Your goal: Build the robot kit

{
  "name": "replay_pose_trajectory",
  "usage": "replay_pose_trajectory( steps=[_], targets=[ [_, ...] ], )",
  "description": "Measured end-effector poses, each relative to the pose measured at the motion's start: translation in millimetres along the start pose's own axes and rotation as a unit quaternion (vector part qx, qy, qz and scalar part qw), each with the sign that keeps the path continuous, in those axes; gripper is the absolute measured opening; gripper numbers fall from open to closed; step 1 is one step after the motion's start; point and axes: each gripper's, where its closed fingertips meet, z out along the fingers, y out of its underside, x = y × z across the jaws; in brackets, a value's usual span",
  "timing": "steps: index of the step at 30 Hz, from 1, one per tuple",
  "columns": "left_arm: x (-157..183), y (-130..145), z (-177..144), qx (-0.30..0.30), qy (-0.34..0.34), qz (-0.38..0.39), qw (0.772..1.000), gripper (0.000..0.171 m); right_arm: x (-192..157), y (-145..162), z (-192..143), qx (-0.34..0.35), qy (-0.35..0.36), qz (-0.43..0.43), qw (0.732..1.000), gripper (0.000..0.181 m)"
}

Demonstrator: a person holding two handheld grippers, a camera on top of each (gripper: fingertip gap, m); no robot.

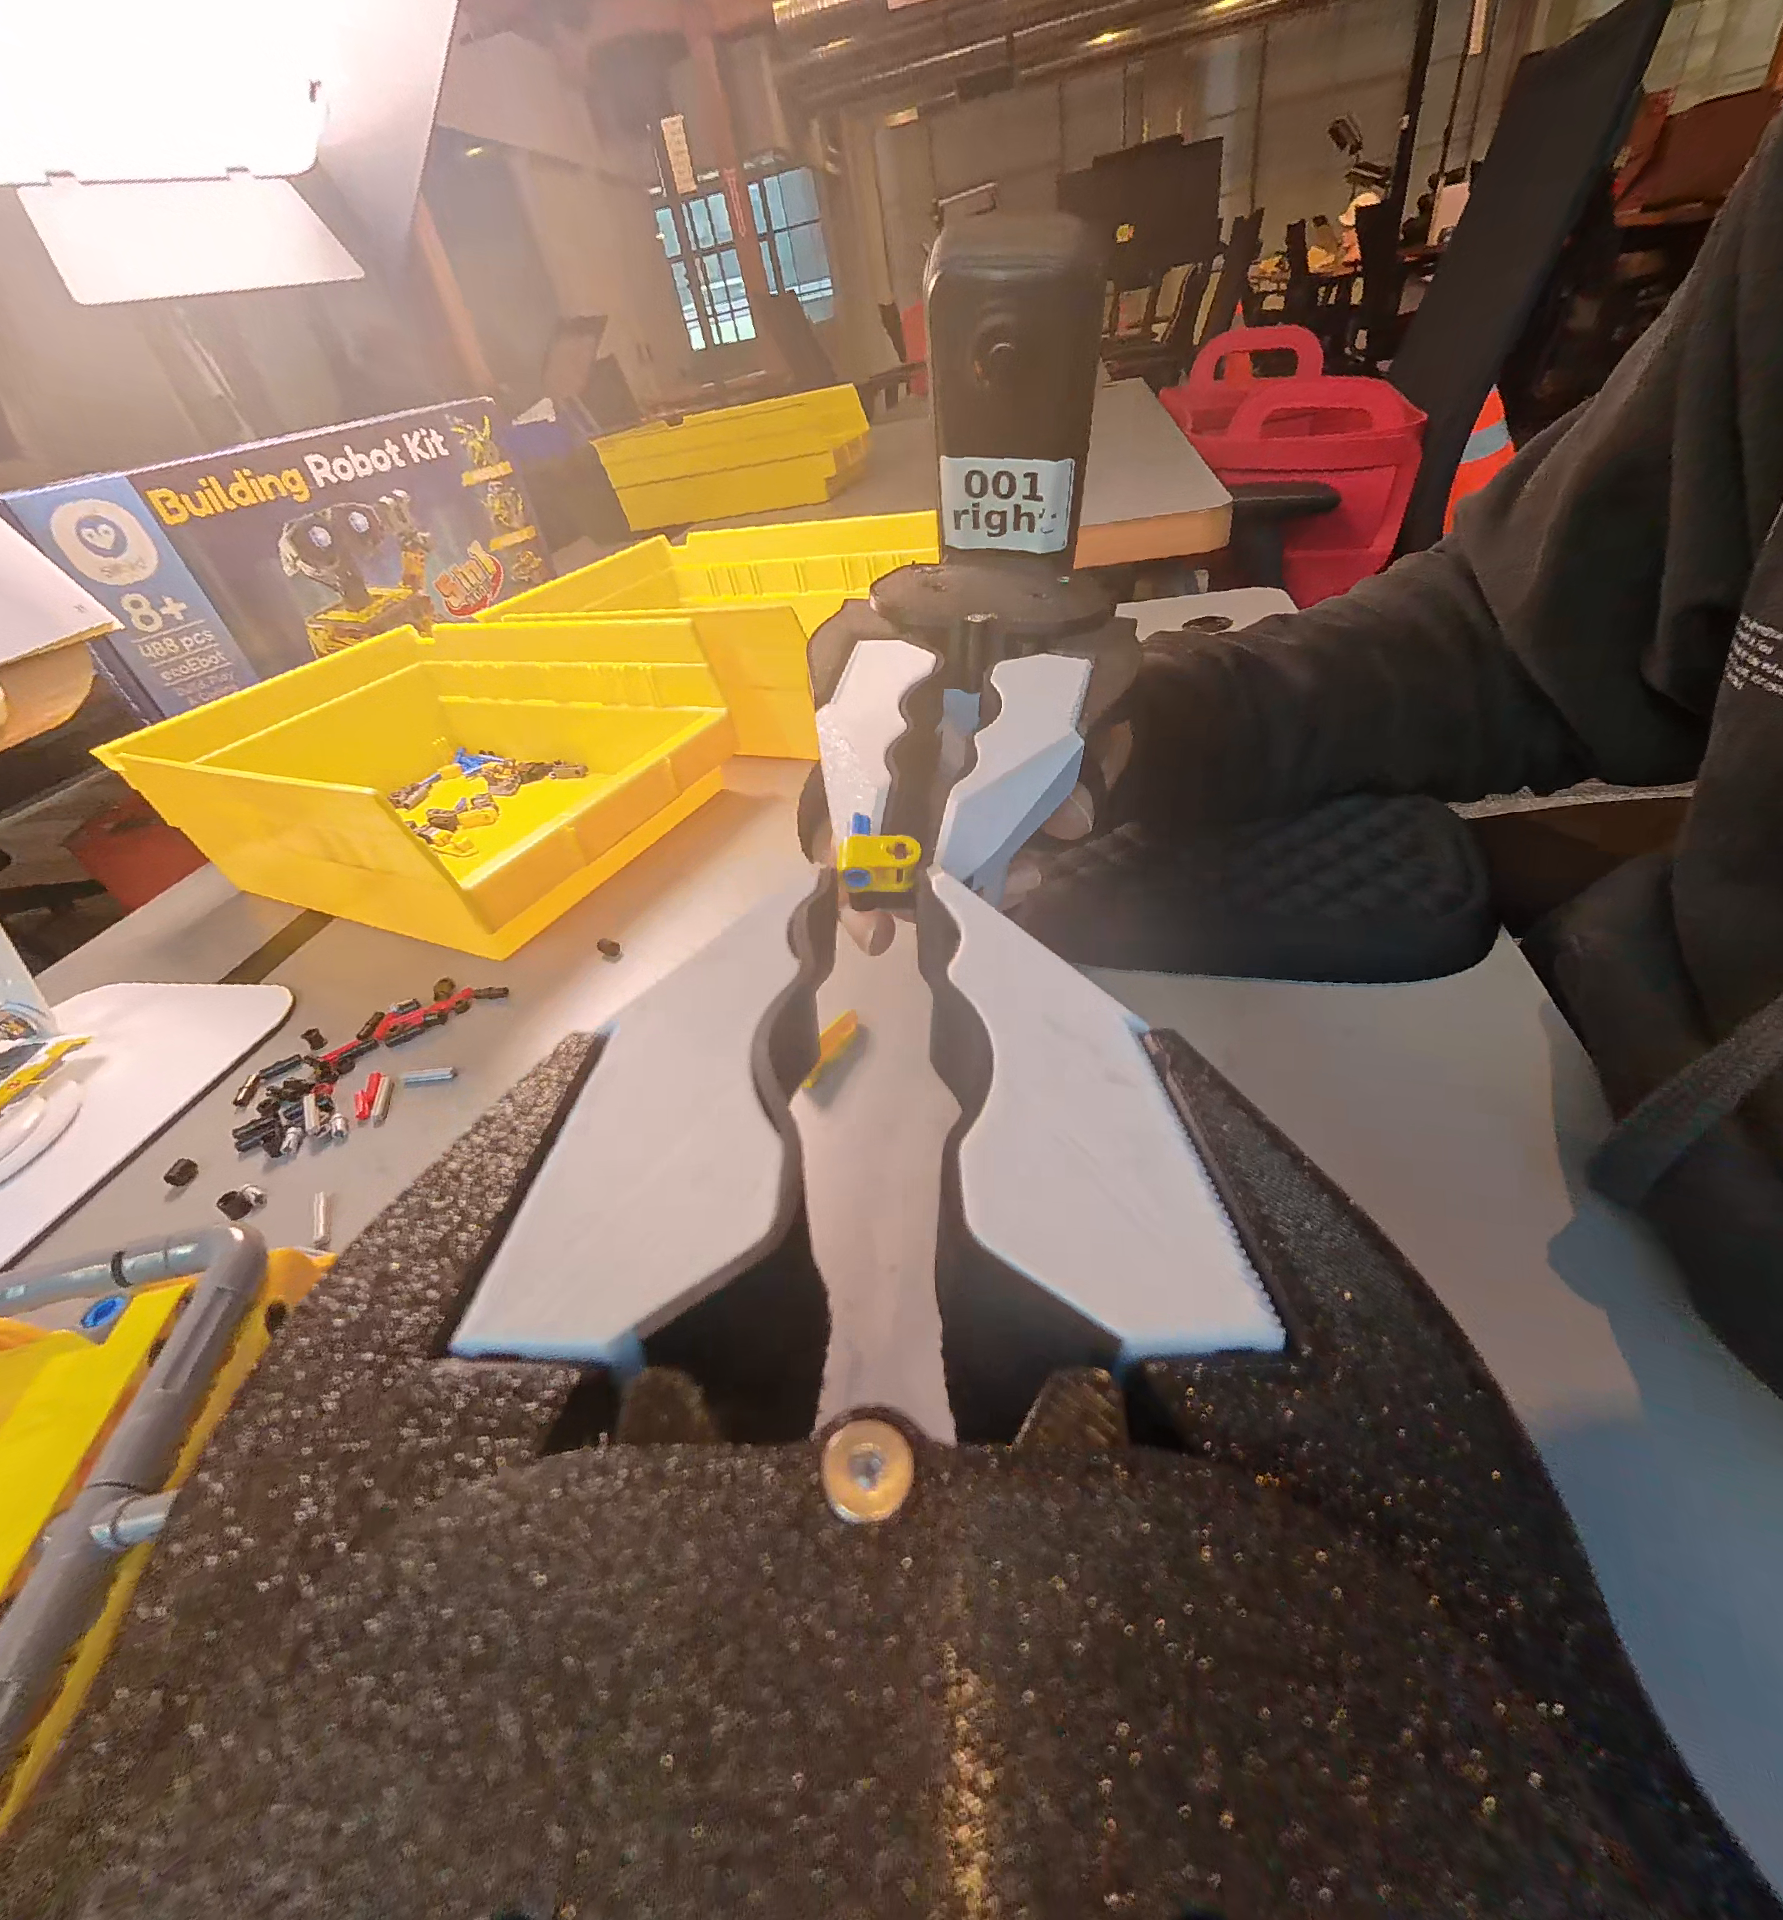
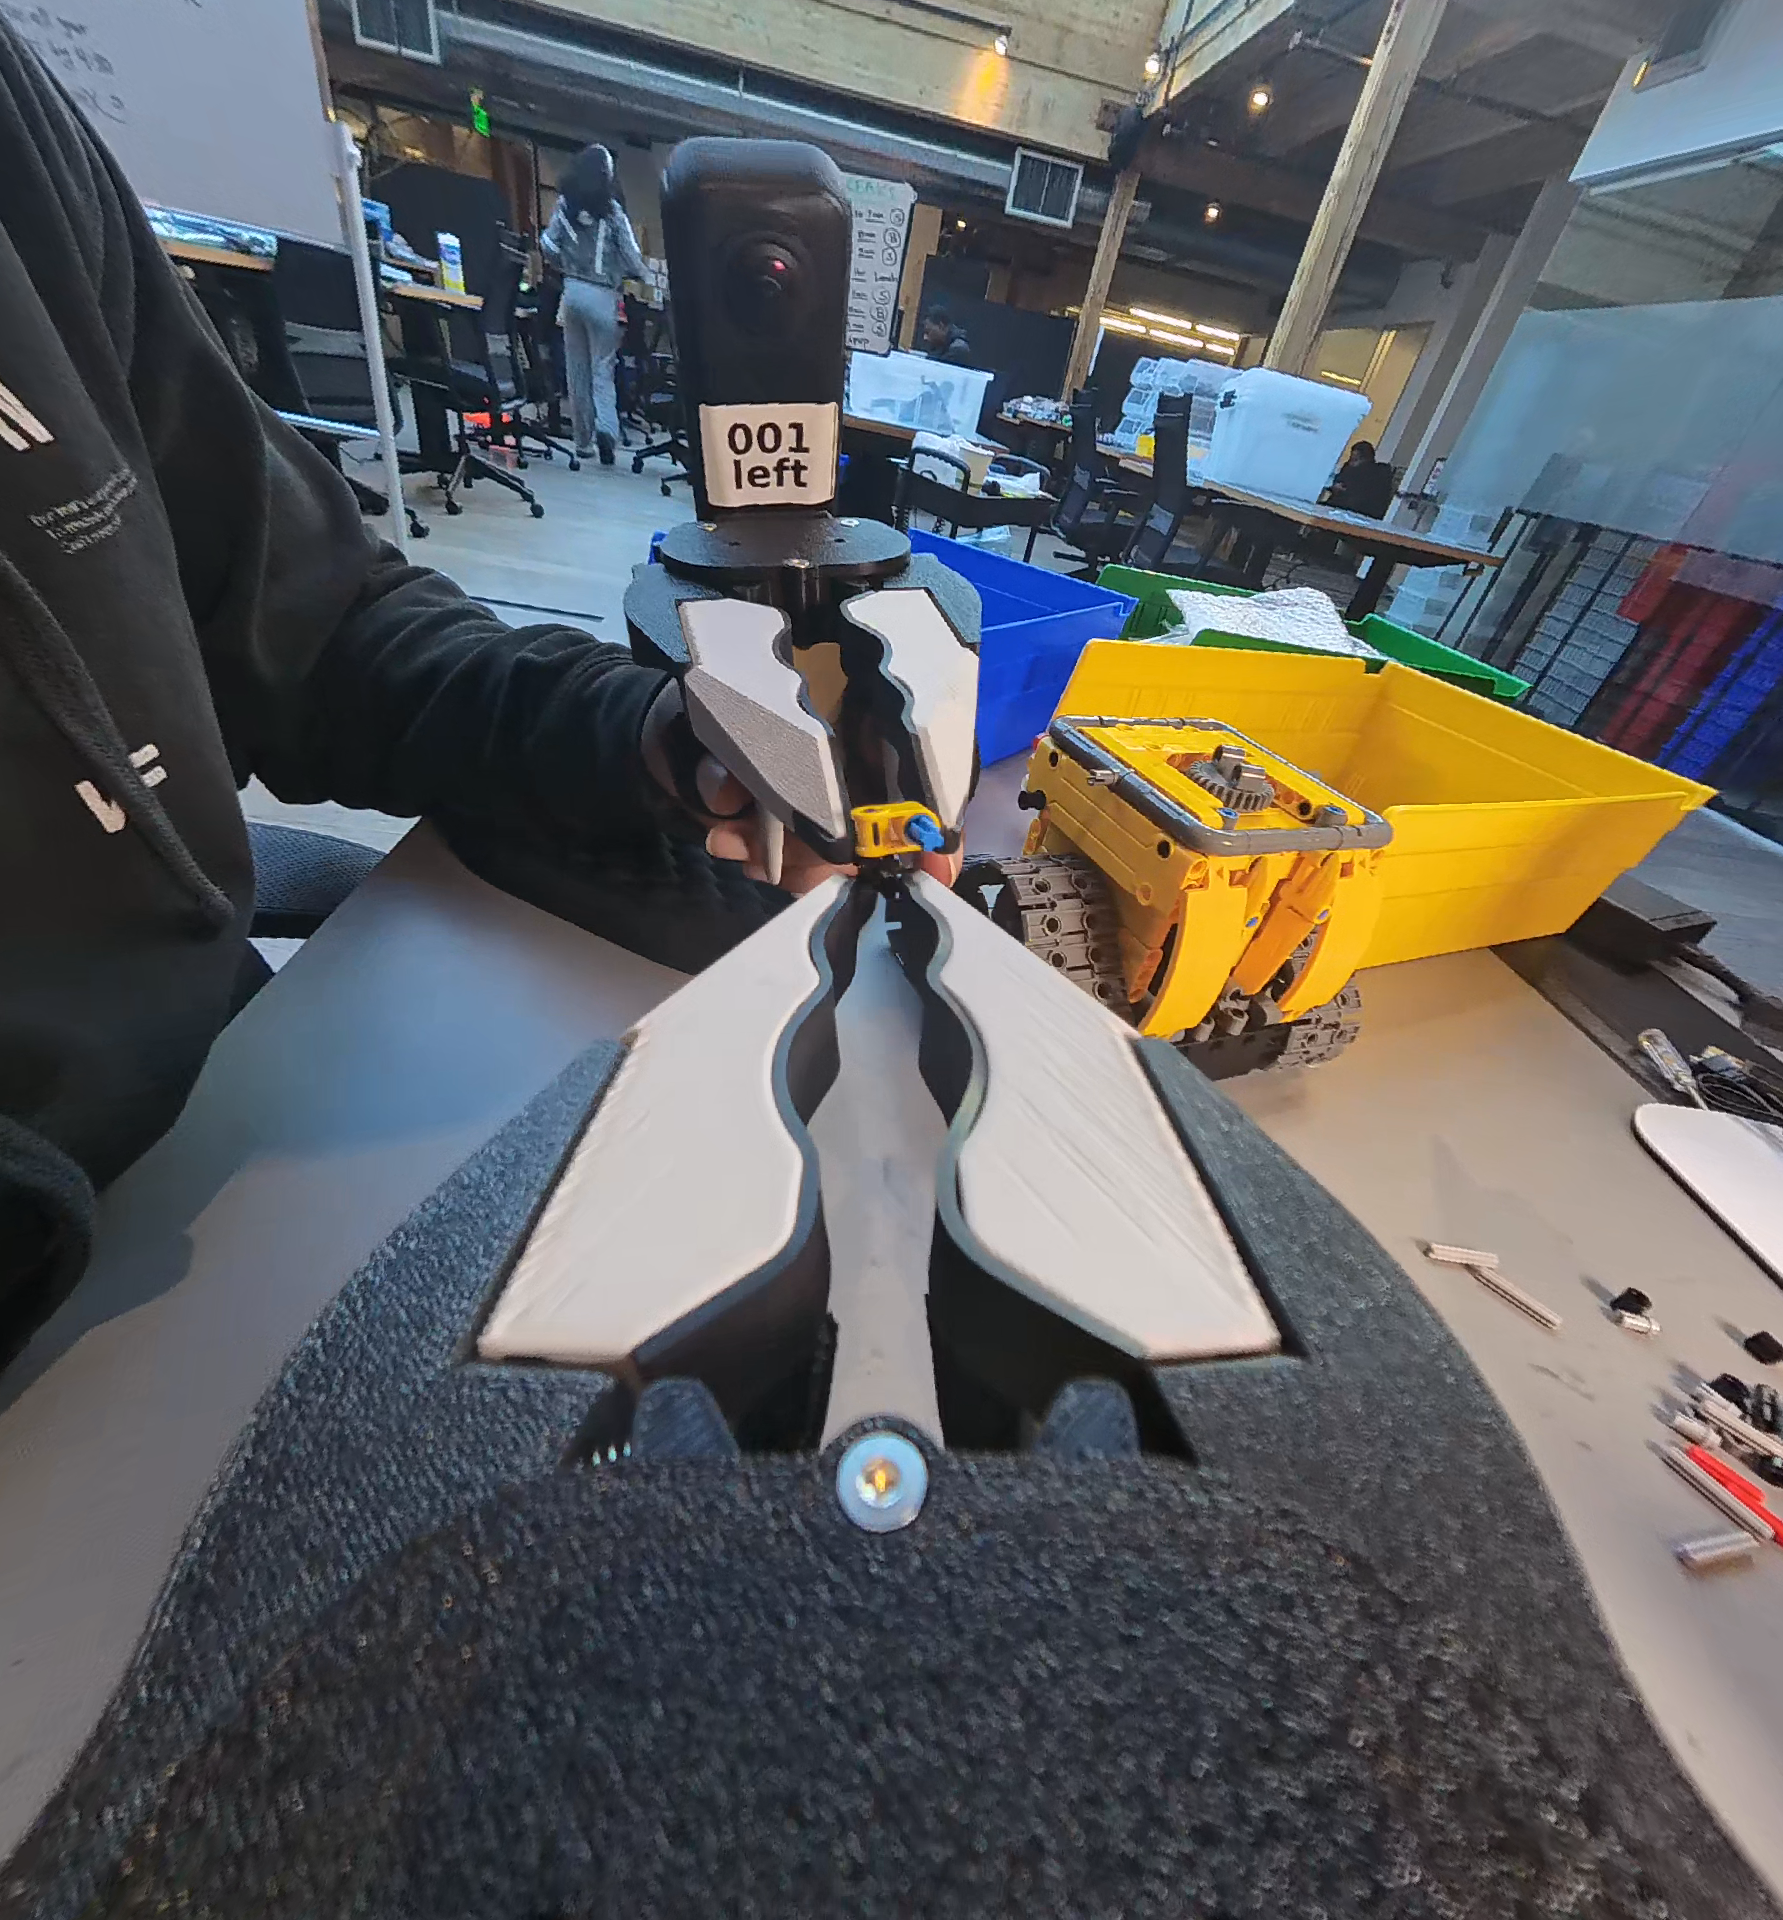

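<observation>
Two hand-held grippers meet tip to tip at 12 o'clock above the grey table (image 1: 1334, 1060), the left hand-held gripper (image 1: 879, 896) and right hand-held gripper (image 2: 882, 883) both pinching the small yellow plastic connector with a blue pin (image 1: 874, 862), so keep both grips firm and aligned.

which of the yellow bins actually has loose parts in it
The front yellow plastic bin in the left wrist view: small black, blue and yellow pieces lie on its floor. The stacked yellow bins behind it show no contents.

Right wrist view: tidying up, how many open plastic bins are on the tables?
3: a yellow plastic bin behind the yellow tracked toy vehicle, a blue plastic bin farther back, a green plastic bin beside it. More may be hidden.
</observation>
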Motion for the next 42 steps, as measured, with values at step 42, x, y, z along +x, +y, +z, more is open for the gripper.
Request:
replay_pose_trajectory(
  steps=[42],
  targets=[
    [-5,51,10,-0.126,0.001,-0.050,0.991,0.013,10,116,-34,-0.321,-0.040,-0.003,0.946,0.001]
  ],
)
